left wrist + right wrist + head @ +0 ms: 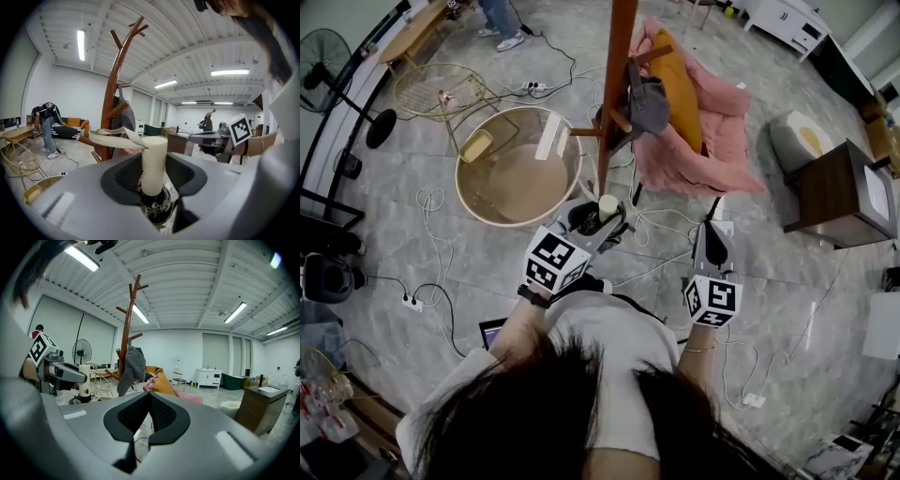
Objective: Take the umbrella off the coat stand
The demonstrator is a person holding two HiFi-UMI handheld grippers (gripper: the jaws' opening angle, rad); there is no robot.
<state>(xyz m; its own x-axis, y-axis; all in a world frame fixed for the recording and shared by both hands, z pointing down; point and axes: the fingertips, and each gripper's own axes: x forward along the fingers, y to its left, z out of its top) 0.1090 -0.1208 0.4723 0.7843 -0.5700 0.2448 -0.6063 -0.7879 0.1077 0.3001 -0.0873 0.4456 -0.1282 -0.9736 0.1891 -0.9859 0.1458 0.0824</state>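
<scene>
Left tool is clenched on the umbrella, its pads pressing either side of the cream handle, which stands upright between them with the folded black canopy bunched below; right tool is pinched closed with its tips meeting and nothing in between, and it sits beside the left tool, to that tool's right, a little apart.

Just ahead of the left tool rises the brown coat stand, its pole close beyond the tool's tip; the umbrella is in the tool, on the near side of the pole. Beyond the stand, ahead of the right tool, sits a pink armchair with an orange cushion on it. Ahead and left of the left tool is a round glass-topped desk with a gold rim; off to the right of the right tool stands a dark wooden cabinet. A grey garment hangs from a peg of the stand, above and ahead of both tools. A cream strap runs from the top of the handle out to the left tool's left, toward the stand; whether it is hooked on a peg cannot be told. Cables lie on the grey floor under both tools.
</scene>
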